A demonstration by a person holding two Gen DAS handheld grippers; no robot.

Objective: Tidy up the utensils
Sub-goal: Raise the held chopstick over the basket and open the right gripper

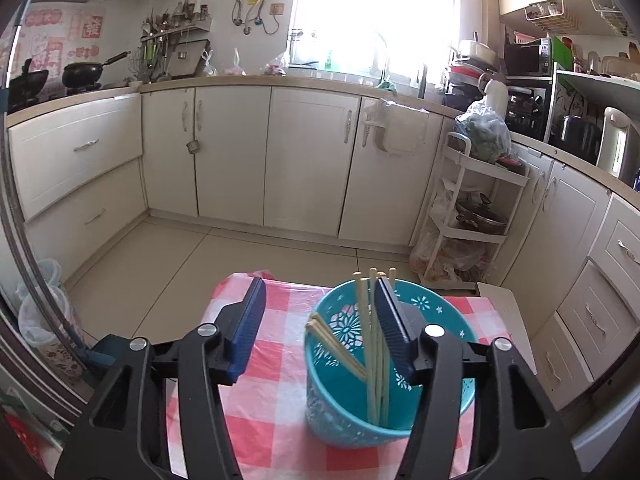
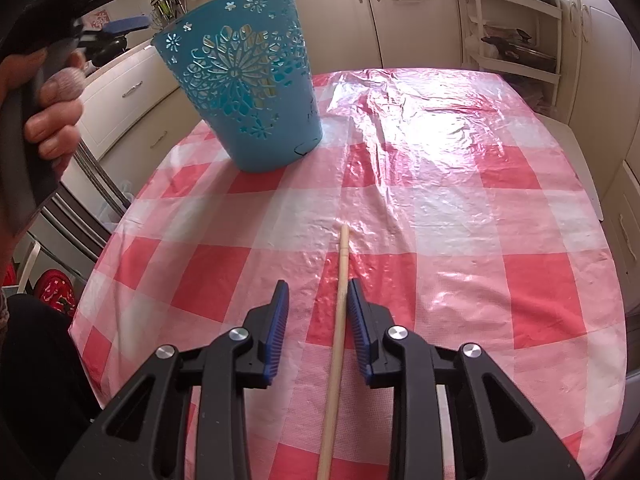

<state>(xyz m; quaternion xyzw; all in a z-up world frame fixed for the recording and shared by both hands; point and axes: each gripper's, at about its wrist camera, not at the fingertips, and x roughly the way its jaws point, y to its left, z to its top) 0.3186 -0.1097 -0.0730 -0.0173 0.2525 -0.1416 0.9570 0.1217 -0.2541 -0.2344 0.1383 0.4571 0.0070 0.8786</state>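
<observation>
Straddling the pale wooden chopstick (image 2: 338,320) near the teal perforated plastic basket (image 2: 244,80), our released right hand-held gripper (image 2: 318,312) should centre before clenching.

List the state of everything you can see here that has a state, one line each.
Left gripper: open, one finger dipping inside the cup.
Right gripper: open, straddling the loose chopstick, not clamped.
Blue cup: upright on the tablecloth.
Chopsticks in cup: standing, leaning.
Loose chopstick: lying flat.
</observation>
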